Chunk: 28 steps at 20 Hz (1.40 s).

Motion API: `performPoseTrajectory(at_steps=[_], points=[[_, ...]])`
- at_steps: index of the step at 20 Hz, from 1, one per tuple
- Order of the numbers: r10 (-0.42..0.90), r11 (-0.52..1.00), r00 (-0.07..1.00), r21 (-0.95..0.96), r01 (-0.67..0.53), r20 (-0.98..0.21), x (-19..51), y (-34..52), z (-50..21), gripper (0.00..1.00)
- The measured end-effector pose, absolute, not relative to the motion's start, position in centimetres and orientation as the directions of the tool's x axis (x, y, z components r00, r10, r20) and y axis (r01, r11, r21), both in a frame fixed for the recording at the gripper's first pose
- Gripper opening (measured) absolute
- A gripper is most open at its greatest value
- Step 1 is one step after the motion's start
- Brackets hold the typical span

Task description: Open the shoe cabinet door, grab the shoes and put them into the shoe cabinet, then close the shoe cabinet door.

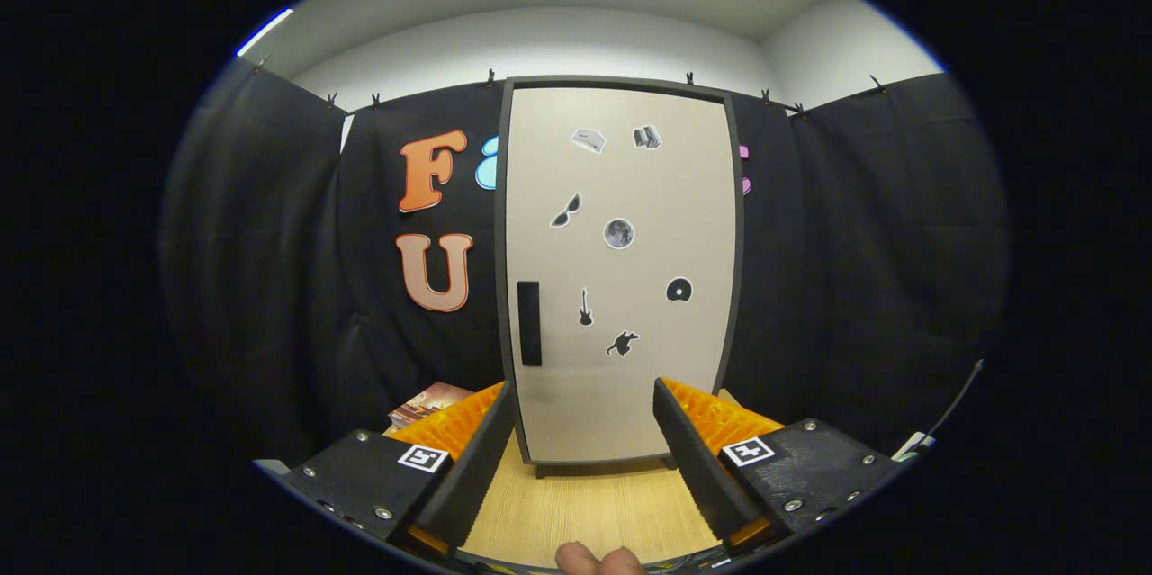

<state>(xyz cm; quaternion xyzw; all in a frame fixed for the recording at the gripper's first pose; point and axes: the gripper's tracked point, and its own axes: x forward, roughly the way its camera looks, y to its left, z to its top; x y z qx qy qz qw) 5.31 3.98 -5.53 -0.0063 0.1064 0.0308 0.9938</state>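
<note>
Black-draped booth, pale wood floor point(576, 503). Tongs point(585, 417) spread wide apart, nothing between them. Just beyond them stands the shoe cabinet point(621, 269), upright on the floor against the back cloth, door shut, dark handle point(529, 323) at its left edge. Fingertips point(598, 560) below the tongs.

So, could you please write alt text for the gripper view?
A closed shoe cabinet door with small stickers and a dark handle stands beyond the open gripper, which holds nothing. The cabinet rests on a wooden table.
</note>
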Motion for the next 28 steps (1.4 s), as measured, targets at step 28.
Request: performPoseTrajectory(at_steps=[28], points=[[0.006,1.0,0.994,0.013,-0.005,-0.105,-2.8,-4.9,-0.2,0.95]])
